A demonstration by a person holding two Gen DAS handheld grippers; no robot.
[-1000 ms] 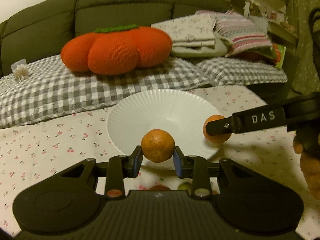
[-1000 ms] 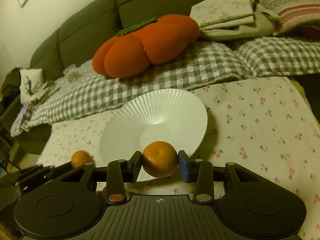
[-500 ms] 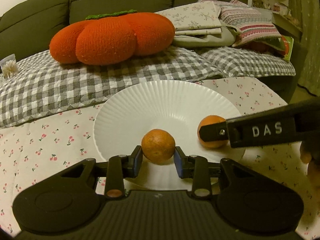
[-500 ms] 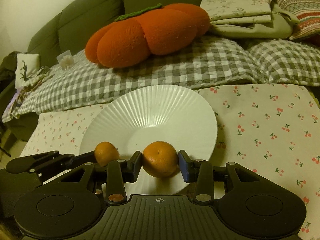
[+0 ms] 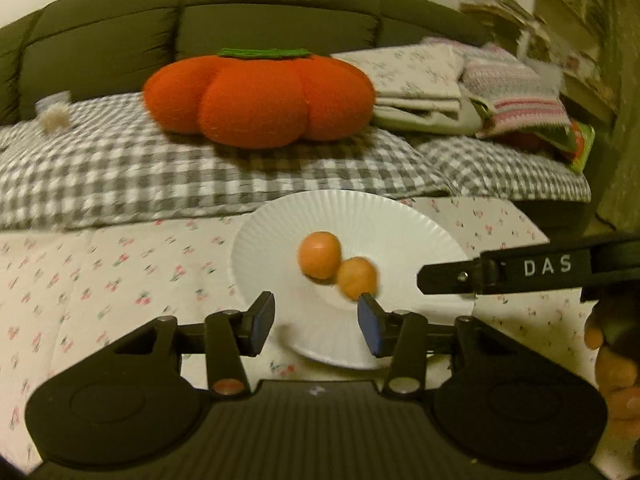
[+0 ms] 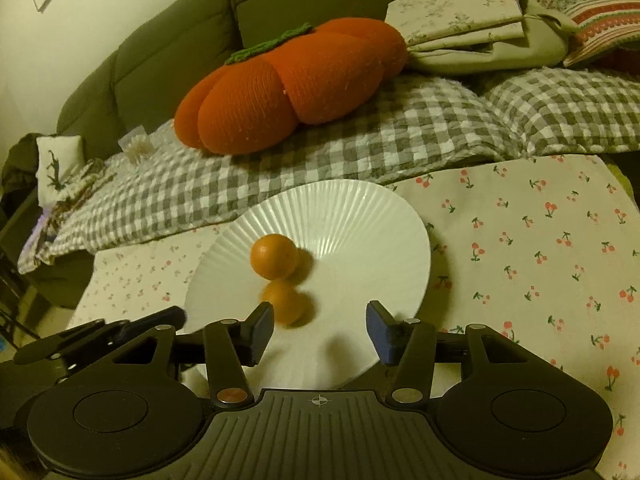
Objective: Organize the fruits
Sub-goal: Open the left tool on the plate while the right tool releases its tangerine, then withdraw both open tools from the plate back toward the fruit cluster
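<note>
Two small oranges lie side by side in the white ribbed plate (image 5: 276, 236) (image 6: 360, 216) on the cherry-print cloth. In the left wrist view one orange (image 5: 319, 254) sits farther in and the other (image 5: 356, 283), blurred, is nearer. In the right wrist view one orange (image 6: 274, 256) is sharp and the nearer one (image 6: 286, 303) is blurred. My left gripper (image 5: 316, 322) is open and empty over the plate's near rim. My right gripper (image 6: 320, 330) is open and empty too; its finger (image 5: 452, 280) reaches in from the right.
A big orange pumpkin cushion (image 5: 260, 100) (image 6: 292, 80) sits on a grey checked blanket (image 5: 160, 176) on the green sofa behind the plate. Folded linens (image 5: 420, 88) are stacked at the back right. Cherry-print cloth (image 6: 540, 248) spreads right of the plate.
Both grippers opened and let go of their oranges, which now lie in the plate. Both grippers have drawn back from the plate's middle.
</note>
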